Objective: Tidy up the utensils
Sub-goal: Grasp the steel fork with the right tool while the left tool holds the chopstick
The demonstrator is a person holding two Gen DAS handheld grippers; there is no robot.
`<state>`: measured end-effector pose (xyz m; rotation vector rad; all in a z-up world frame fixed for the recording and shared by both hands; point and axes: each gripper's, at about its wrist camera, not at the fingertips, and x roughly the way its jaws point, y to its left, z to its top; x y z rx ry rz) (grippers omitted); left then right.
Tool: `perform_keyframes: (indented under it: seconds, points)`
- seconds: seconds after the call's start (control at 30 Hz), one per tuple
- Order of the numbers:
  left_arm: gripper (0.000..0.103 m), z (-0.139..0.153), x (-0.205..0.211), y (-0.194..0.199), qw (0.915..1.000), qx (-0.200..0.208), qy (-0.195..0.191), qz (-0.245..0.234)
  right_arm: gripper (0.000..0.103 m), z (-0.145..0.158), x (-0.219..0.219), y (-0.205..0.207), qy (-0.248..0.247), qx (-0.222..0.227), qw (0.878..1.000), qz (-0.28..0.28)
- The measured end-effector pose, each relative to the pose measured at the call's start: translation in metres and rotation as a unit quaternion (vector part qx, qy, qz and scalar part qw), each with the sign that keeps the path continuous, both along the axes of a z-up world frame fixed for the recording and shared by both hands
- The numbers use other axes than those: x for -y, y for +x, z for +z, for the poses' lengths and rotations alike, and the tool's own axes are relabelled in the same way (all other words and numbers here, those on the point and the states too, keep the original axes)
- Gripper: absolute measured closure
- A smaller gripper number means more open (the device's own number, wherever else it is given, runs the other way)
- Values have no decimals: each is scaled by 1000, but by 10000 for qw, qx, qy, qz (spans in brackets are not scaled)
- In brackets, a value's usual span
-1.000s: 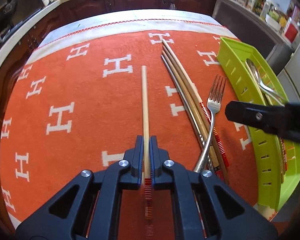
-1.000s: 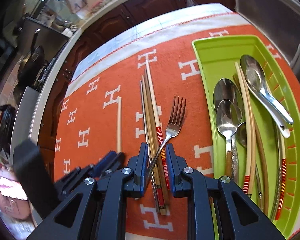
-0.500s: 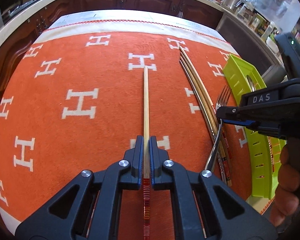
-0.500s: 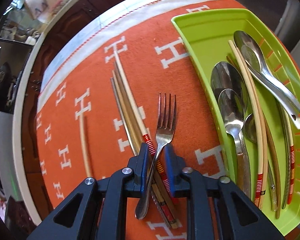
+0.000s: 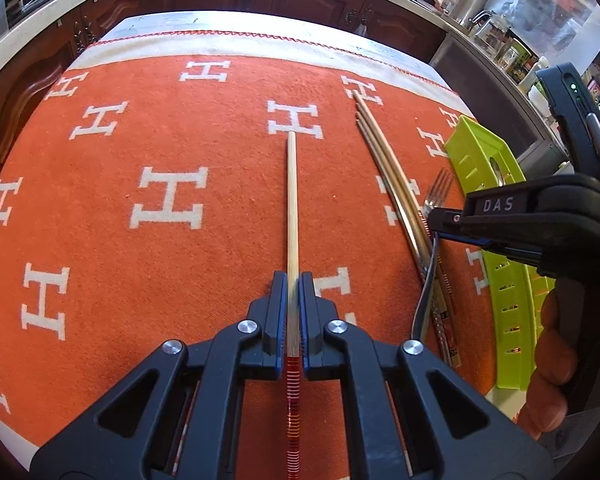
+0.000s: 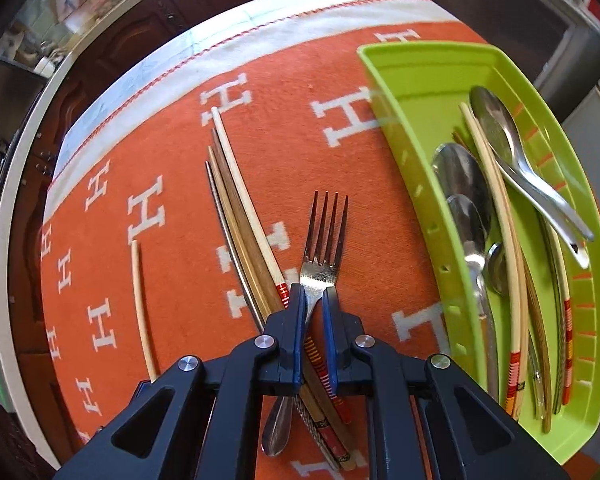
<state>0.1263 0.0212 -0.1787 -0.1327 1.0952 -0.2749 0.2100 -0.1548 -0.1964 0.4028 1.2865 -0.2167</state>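
My left gripper (image 5: 292, 280) is shut on a pale chopstick (image 5: 291, 208) with a red-striped end, which points away over the orange cloth. My right gripper (image 6: 314, 294) is shut on the neck of a steel fork (image 6: 324, 236), whose tines point away. The fork lies across a bundle of several chopsticks (image 6: 240, 220) on the cloth. The right gripper also shows in the left wrist view (image 5: 434, 220), right of the bundle (image 5: 384, 164). The pale chopstick shows in the right wrist view (image 6: 142, 304).
A green tray (image 6: 400, 80) at the right holds spoons (image 6: 460, 184) and several chopsticks (image 6: 512, 280). The orange cloth (image 5: 172, 128) with white H marks covers the table. Dark cabinets and a counter stand behind.
The right gripper has closed in along the fork toward its tines, and the fork handle has lifted. The left wrist view has swung left, still holding the chopstick.
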Motion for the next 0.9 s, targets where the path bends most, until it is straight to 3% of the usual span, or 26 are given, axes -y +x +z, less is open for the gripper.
perform_keyframes:
  seconds: [0.2,0.63,0.9]
  points:
    - [100,7,1,-4,10000,97,4,-11,103,2,-2,-8,224,281,9990,253]
    - [100,14,4,-9,9999,146,40,-24,103,4,11,-20,366,505,9975,343]
    - [100,14,4,-8,9999,132,46,-31,102,-1,28,-19,950,199,9952,149]
